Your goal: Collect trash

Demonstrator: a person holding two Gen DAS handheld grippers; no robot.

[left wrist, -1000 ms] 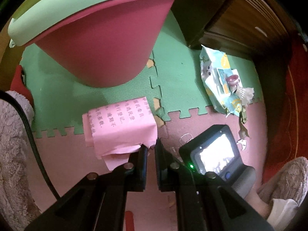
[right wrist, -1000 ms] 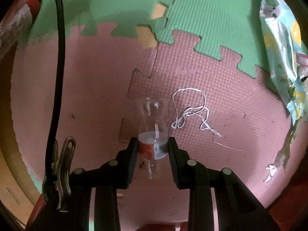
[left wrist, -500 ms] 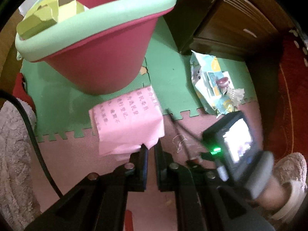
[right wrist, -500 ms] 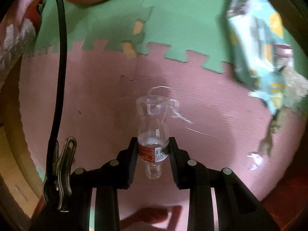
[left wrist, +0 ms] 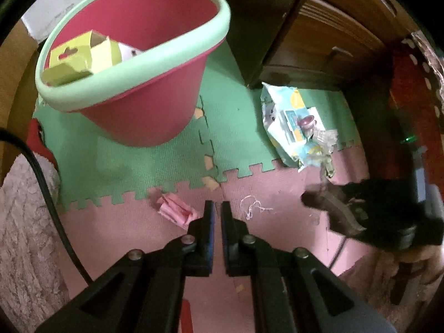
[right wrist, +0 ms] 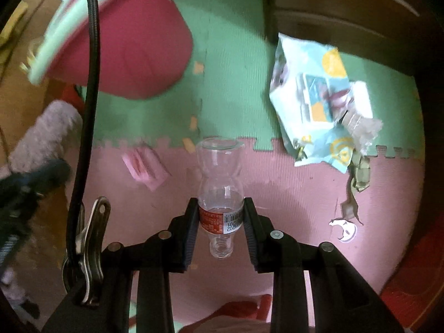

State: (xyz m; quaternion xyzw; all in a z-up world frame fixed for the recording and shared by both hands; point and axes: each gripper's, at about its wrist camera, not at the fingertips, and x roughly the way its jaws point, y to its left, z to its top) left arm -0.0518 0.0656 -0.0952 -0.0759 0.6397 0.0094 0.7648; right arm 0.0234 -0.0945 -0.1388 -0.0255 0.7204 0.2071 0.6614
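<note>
Above the pink and green foam floor mat (right wrist: 291,183), the right claw (right wrist: 221,216) grips a clear plastic bottle (right wrist: 221,188) by its red-labelled part, neck toward the camera and base pointing away, lifted clear of the mat. From the left wrist view, the left claw (left wrist: 215,211) hangs with its jaws drawn nearly together and nothing between them; a crumpled pink paper (left wrist: 177,211) lies on the pink mat just left of its tips, and a thin white string (left wrist: 254,206) lies just to their right. Farther back, on the green tiles, stands a red bin with a pale green rim (left wrist: 144,63), holding a yellow-green carton (left wrist: 80,55). To the right of the bin, a light blue printed wrapper (left wrist: 291,122) lies across the seam between green and pink, with small torn scraps (right wrist: 344,226) near it. A black cable (right wrist: 86,127) runs down the left side of the right wrist view.
</note>
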